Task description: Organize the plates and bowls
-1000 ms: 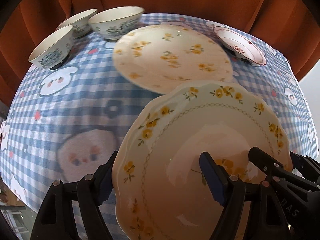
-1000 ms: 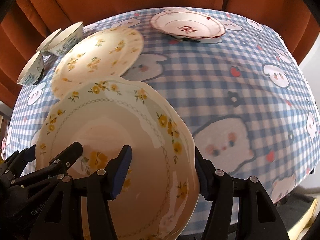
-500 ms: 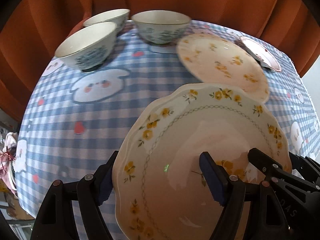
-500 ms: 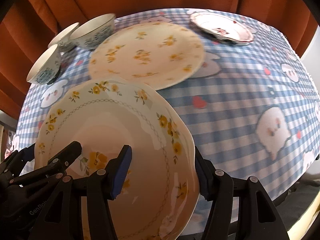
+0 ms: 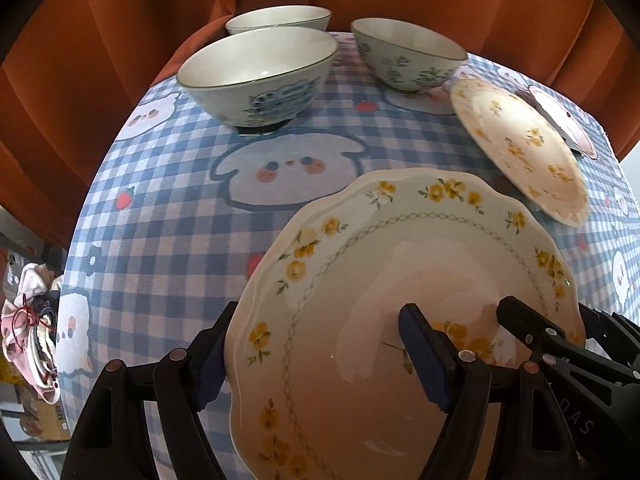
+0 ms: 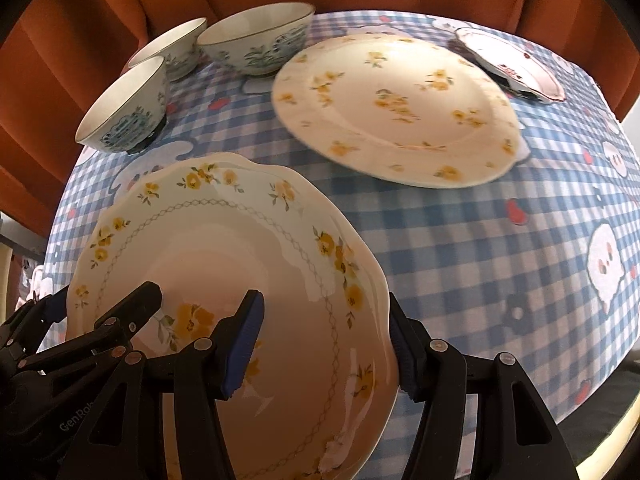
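Start from the worktop [image 6: 460, 248]: its blue checked cloth carries everything, and bare cloth lies between the plate you carry and the crockery beyond.

The scalloped plate [image 5: 400, 280] with the yellow flower rim is in the air above the near side, gripped at opposite edges. Your left claw [image 5: 320, 360] pinches its left rim, one pad on the face and one underneath; your right claw [image 6: 320, 340] pinches the right rim the same way. Each claw's tip also shows in the other's view, so both sit close on the near half of the plate. It tilts a little, far edge free.

The flat floral plate [image 6: 396, 108] lies ahead, towards your right, and looks the likely partner for a stack. If so, bring the held plate over its middle, level both claws so neither rim dips first, and lower until the foot rests before easing either grip. Loosen both sides together, or the glazed rim may slide out of one.

Three bowls with blue-green patterns stand at the far left: the nearest bowl [image 5: 260, 76], a second bowl [image 5: 408, 54] beside it and a third bowl [image 5: 280, 20] behind. Keep the plate's far edge clear of them.

Smallest, the red-patterned dish [image 6: 516, 66] sits at the far right, just beyond the flat plate; whether they touch, I cannot tell.
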### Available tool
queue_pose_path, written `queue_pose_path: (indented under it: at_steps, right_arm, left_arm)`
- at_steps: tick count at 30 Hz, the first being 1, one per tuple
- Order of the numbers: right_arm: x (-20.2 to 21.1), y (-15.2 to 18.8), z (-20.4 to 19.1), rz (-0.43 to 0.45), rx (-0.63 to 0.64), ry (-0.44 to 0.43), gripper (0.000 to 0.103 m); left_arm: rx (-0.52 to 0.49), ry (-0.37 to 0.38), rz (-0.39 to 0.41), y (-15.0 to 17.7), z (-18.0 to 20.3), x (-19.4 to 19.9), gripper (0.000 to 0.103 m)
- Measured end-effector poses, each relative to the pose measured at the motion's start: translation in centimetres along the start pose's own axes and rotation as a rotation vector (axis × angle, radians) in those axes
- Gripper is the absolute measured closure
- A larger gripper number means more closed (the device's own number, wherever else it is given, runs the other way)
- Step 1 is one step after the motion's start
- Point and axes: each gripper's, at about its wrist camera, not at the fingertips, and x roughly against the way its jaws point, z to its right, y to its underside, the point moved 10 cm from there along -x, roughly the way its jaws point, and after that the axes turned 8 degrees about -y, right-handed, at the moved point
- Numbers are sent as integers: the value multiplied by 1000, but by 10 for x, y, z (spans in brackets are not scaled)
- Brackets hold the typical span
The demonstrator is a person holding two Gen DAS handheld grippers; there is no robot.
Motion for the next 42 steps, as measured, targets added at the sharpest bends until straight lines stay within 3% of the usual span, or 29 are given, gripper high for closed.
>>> queue_pose_path:
  at_steps: [11, 17, 24, 33, 42]
  right_arm:
    - [-14, -6, -14, -6, 5, 22, 40]
    - [-8, -3, -14, -29, 29, 46, 39]
    - [25, -10, -11, -12, 64, 64, 29]
    - [66, -35, 15, 74, 60, 87, 23]
    - [77, -65, 62, 121, 59, 80, 23]
  left_arm:
    - [-1, -4, -11, -5, -10, -11, 24]
    - [-19, -45, -49, 3, -14, -9, 17]
    - [12, -25, -14, -3, -15, 23, 15]
    - [43, 35, 41, -30, 18, 49, 12]
    - [69, 29, 76, -61, 68, 51, 12]
